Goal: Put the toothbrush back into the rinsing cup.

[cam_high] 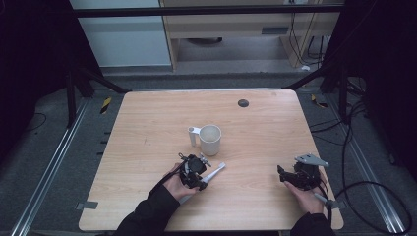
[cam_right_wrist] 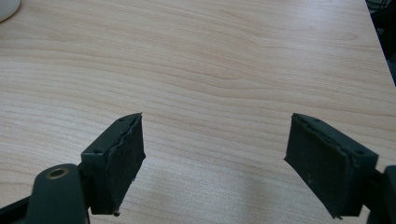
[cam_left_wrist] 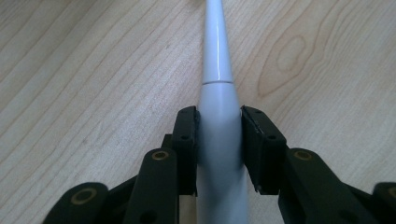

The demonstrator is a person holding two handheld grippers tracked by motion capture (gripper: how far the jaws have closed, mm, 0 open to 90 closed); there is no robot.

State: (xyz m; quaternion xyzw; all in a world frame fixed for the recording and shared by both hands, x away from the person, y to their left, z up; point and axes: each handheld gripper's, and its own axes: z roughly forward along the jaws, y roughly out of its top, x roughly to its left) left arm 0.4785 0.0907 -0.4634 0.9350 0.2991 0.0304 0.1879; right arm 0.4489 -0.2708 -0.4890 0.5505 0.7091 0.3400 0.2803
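Observation:
A long white tapered object, like an electric toothbrush handle point(cam_left_wrist: 218, 93), lies on the wooden table point(cam_high: 147, 128). My left gripper point(cam_left_wrist: 218, 121) is shut on its thick body, a black pad on each side. In the high view the toothbrush point(cam_high: 216, 171) points up and right from my left gripper point(cam_high: 201, 178) toward the table's middle. A white mug point(cam_high: 209, 139) with its handle to the left stands upright just beyond. My right gripper point(cam_right_wrist: 215, 154) is open above bare wood; in the high view this right gripper point(cam_high: 284, 173) sits at the front right.
A small dark round disc point(cam_high: 243, 103) lies near the table's far edge. Cables run along the floor at the right of the table. The rim of the mug point(cam_right_wrist: 7, 9) shows at the top left of the right gripper view.

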